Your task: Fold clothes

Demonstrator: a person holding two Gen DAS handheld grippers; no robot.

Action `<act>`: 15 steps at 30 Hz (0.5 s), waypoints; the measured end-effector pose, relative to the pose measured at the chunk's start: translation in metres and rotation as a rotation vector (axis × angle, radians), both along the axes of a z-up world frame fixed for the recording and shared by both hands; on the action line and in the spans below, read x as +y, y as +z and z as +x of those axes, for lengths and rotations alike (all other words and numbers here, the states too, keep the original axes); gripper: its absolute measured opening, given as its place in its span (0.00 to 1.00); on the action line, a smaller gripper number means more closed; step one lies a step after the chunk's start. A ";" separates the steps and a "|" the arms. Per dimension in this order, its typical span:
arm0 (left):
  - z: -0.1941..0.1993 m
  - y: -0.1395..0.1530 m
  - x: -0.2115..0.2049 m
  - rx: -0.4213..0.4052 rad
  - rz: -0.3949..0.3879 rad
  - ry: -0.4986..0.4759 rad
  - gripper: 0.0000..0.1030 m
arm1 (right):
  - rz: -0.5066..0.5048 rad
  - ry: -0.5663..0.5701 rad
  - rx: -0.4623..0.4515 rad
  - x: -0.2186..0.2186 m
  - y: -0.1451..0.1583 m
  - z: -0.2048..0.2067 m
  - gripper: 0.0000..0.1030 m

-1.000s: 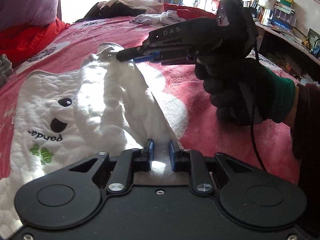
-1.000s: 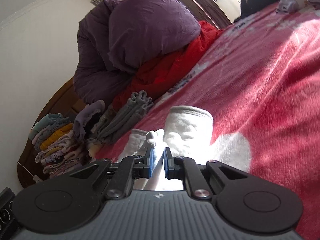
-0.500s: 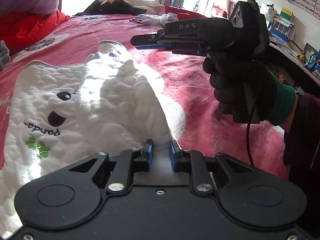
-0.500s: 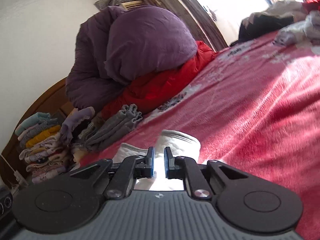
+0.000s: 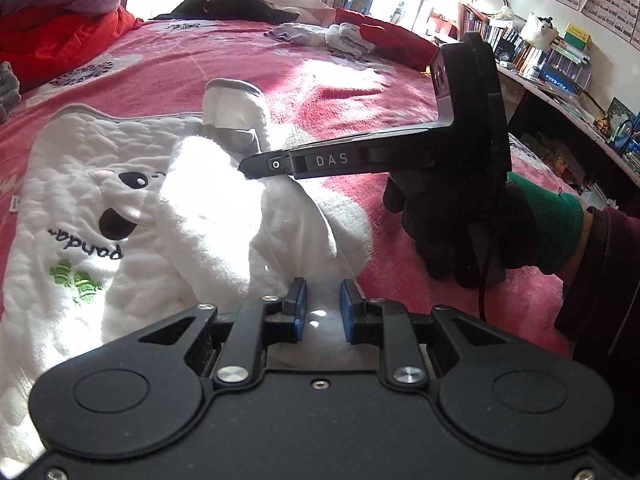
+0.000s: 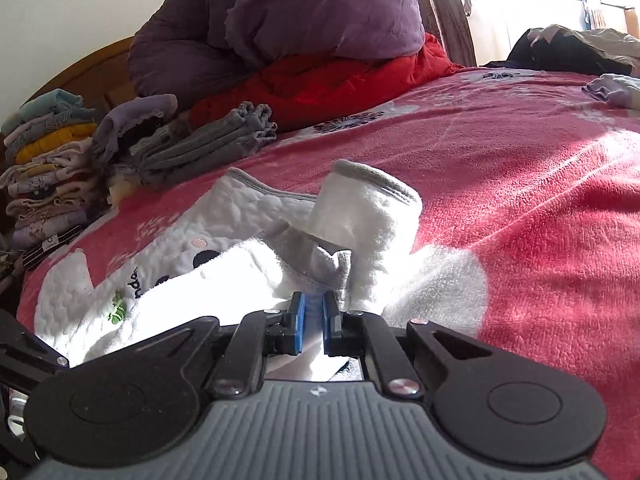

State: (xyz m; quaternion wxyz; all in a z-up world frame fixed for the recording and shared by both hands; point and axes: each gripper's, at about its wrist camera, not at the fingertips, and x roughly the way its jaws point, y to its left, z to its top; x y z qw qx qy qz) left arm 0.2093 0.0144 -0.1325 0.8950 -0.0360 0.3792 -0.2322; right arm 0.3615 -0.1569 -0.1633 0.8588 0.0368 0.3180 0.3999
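Observation:
A white quilted baby garment [image 5: 80, 184] with a panda print lies on the pink bed blanket [image 5: 248, 60]. One sleeve is folded across its body, the grey-edged cuff [image 5: 232, 92] standing up at the far side. My left gripper [image 5: 322, 292] is shut on the garment's near white edge. My right gripper [image 5: 246, 168], held by a black-gloved hand [image 5: 460, 224], reaches in from the right. Its tip rests on the bunched fold. In the right wrist view the jaws of this gripper [image 6: 314, 304] are closing on white and grey cloth of the garment [image 6: 248, 208], just below the cuff [image 6: 372, 184].
A stack of folded clothes [image 6: 44, 160] and folded grey items [image 6: 208, 140] sit at the headboard, beside a purple duvet [image 6: 312, 12] and a red blanket [image 6: 340, 80]. Unfolded clothes [image 5: 312, 36] lie at the bed's far end. A cluttered shelf [image 5: 540, 52] runs along the right.
My right gripper let go of the sleeve, lifted clear, rolled, then came down on the bunched fold nearer my left gripper. The sleeve has dropped onto the body. My left gripper kept its hold.

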 end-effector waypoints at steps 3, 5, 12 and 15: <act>-0.003 0.009 0.008 0.007 -0.079 0.005 0.20 | -0.001 0.000 -0.017 -0.001 0.001 -0.003 0.07; -0.008 0.024 0.015 -0.057 -0.108 0.012 0.25 | 0.004 -0.004 -0.024 -0.002 0.003 -0.005 0.08; 0.008 0.039 0.050 -0.146 -0.130 0.166 0.26 | 0.042 -0.011 -0.062 -0.009 0.016 -0.013 0.22; 0.014 0.036 0.057 -0.149 -0.143 0.198 0.26 | 0.064 -0.002 -0.091 -0.016 0.027 -0.019 0.35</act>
